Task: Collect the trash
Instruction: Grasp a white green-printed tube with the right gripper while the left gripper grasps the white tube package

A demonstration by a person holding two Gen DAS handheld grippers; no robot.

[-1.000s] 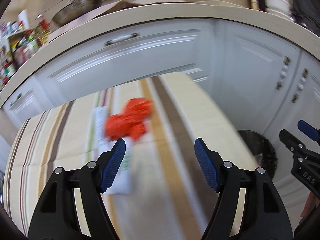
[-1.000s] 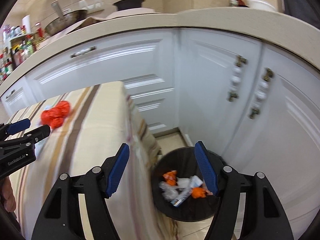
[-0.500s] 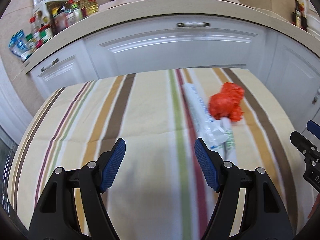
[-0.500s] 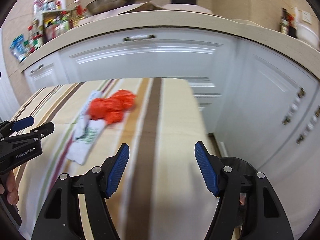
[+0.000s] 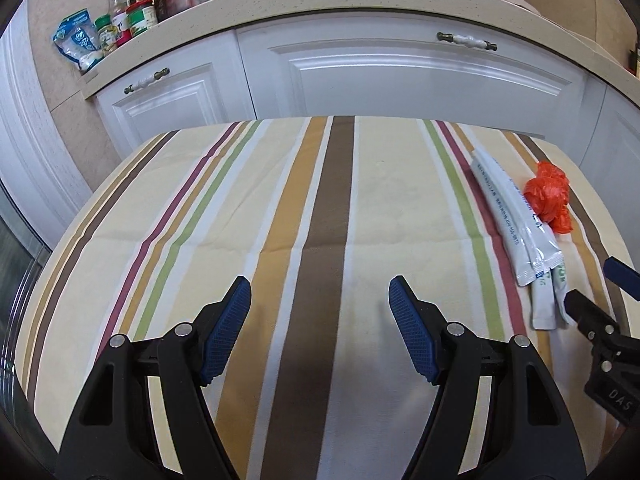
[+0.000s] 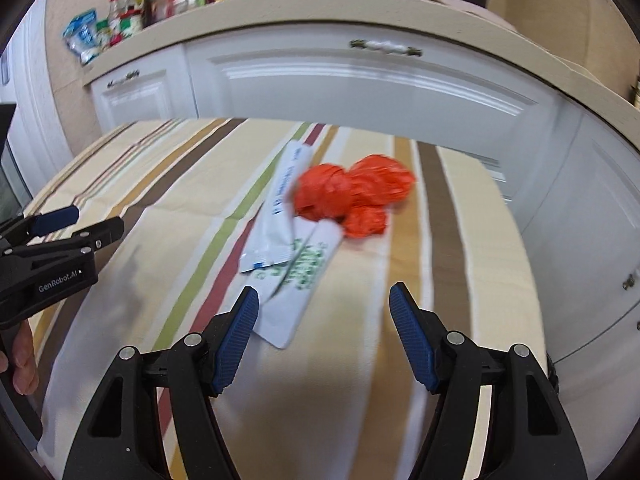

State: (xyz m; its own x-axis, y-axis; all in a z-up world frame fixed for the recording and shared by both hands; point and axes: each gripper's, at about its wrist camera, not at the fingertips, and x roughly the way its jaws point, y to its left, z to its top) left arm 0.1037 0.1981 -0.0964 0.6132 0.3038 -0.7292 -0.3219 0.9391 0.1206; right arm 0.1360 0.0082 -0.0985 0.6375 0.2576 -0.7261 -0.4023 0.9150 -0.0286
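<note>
Right tool (image 6: 324,332): jaws spread wide, nothing between them, above the striped surface (image 6: 400,264). White sachets (image 6: 294,268) lie just ahead of its left finger; crumpled orange bag (image 6: 354,196) touches them, farther on. Left tool (image 5: 320,330): likewise agape and empty (trash well off to its right).

Each gripper consists of two black plastic finger arms with triangular cut-outs, silver pivot screws and blue ribbed pads. This applies to the left gripper (image 5: 320,312) and the right gripper (image 6: 324,322) alike. White lettering reads "GenRobot.AI" on the left unit's side and "DAS" on the right unit's body. Bare skin of the person's left hand (image 6: 18,356) shows at the frame edge
</note>
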